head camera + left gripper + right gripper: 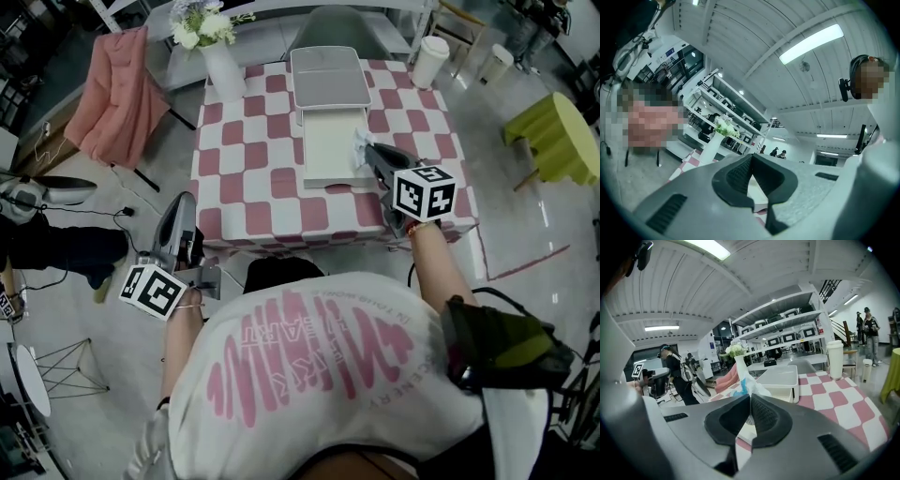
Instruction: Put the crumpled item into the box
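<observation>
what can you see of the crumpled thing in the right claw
The crumpled white item with a blue patch looks like thin film or tissue, scrunched into sharp folds. The right claw is shut on its lower part, so the rest sticks up past the tips. In the head view it sits at the right rim of the open, shallow white rectangular box on the pink-and-white checked tablecloth. Whether it touches that rim I cannot tell.

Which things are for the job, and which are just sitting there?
For the job: wad, box, right gripper.
Just there: vase, cup, pink cloth, green stool, left gripper.
</observation>
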Demonstrator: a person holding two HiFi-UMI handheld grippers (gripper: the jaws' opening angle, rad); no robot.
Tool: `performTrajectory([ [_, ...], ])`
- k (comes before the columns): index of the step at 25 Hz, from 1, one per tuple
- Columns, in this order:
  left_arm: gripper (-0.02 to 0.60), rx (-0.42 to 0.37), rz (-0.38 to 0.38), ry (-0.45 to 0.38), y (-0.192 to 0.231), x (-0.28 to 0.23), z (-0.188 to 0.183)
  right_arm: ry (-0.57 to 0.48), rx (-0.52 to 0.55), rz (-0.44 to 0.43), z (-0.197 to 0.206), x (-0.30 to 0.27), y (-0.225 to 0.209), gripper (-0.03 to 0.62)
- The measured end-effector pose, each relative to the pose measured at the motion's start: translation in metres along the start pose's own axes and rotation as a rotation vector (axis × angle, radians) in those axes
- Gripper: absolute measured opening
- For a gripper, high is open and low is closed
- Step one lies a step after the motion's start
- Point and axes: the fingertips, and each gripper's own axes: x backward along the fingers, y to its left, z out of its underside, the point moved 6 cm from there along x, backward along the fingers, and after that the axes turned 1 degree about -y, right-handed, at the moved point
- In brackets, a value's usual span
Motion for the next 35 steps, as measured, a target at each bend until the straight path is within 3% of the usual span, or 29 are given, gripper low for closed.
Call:
performTrajectory([
  [23,0.008,0.003,-0.192,-0.013,0.028,0.031,-0.019,0.416,0.253,-0.088,0.019,-0.101,-0.007,0.011],
  [35,0.008,-0.014,-0.2,-0.031,0.051,0.009,-0.037,0.555,0.305,-0.053,0.024,-0.126,-0.023,0.011],
])
